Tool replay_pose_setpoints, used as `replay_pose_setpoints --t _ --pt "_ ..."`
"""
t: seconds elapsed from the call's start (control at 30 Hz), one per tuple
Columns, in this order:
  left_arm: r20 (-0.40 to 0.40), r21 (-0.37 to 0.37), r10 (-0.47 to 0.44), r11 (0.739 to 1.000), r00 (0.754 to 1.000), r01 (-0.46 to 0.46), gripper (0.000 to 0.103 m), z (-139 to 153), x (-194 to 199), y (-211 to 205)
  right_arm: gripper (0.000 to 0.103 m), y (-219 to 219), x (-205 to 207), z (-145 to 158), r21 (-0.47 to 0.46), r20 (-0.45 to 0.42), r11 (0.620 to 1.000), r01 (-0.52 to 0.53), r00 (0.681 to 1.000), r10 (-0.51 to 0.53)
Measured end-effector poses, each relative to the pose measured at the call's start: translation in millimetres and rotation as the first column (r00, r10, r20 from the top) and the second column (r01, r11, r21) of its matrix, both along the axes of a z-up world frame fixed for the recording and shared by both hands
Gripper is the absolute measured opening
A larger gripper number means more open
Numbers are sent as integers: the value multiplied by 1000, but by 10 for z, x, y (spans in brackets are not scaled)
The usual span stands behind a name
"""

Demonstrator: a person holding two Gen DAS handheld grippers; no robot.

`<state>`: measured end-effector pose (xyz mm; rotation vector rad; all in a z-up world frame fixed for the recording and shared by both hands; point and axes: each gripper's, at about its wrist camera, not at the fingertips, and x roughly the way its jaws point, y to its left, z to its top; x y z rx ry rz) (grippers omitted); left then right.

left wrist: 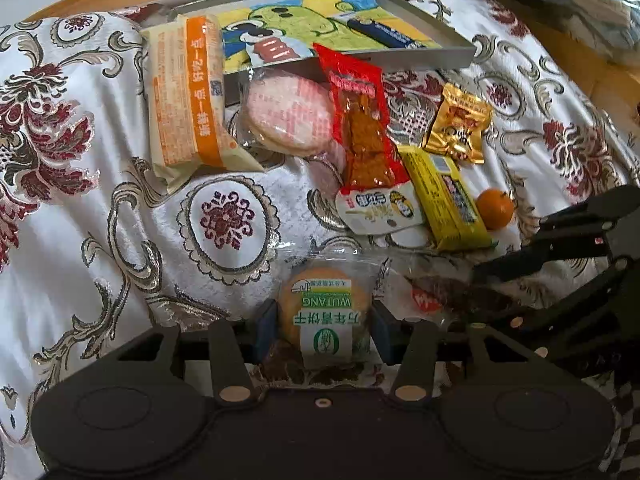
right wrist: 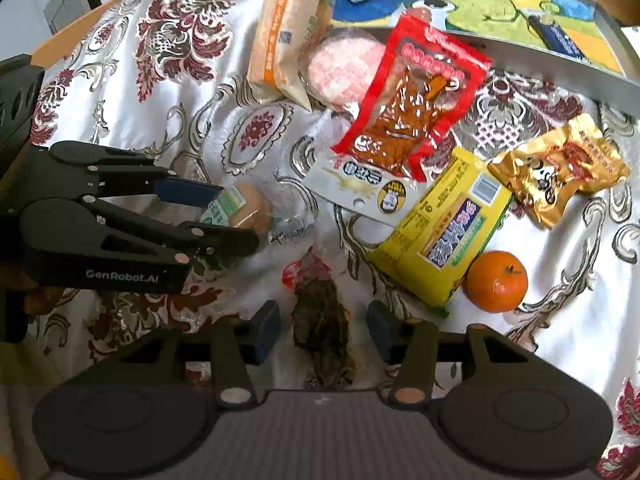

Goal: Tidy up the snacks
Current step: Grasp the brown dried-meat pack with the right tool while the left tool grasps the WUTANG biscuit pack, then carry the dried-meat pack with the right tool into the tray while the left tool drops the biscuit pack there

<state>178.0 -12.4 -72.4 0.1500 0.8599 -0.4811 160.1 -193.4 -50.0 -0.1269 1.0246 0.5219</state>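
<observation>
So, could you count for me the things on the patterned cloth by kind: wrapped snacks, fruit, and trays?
Wrapped snacks: 8, as far as I can tell them apart
Oranges: 1
Trays: 1
Total: 10

Left gripper (left wrist: 323, 328) low, fingers (left wrist: 266, 330) spread wide apart; right gripper (right wrist: 323, 330) alongside it, fingers (right wrist: 267, 328) equally parted.
</observation>
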Motion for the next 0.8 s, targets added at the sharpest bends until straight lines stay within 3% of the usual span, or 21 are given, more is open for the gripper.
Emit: replay_pose_setpoints --t 0.17,0.37,0.47,0.53,0.6,0.7,0.8 --pt "1 -4 4 1000 1000 -4 51 6 2 11 51 28 -19 -11 -23 13 999 -25 1000 26" --pt "77 12 -7 1000 997 6 51 88 -63 -22 49 214 -186 25 -168 160 980 -106 978 133" --pt "125 3 -1 1000 992 0 51 159 -104 -15 49 354 -350 27 -337 289 932 -137 927 241" --pt "162 -10 18 1000 987 -17 51 212 -119 4 49 441 -469 -13 -462 359 876 -139 874 328" --pt "197 -21 39 999 980 -35 51 266 -136 23 49 474 -533 -41 -530 402 839 -121 835 375" --pt "232 -48 74 997 970 -64 51 326 -155 67 49 490 -586 -28 -583 465 809 -80 783 413" --pt "253 -71 110 993 961 -94 51 382 -152 109 49 483 -589 33 -588 524 808 -33 745 413"
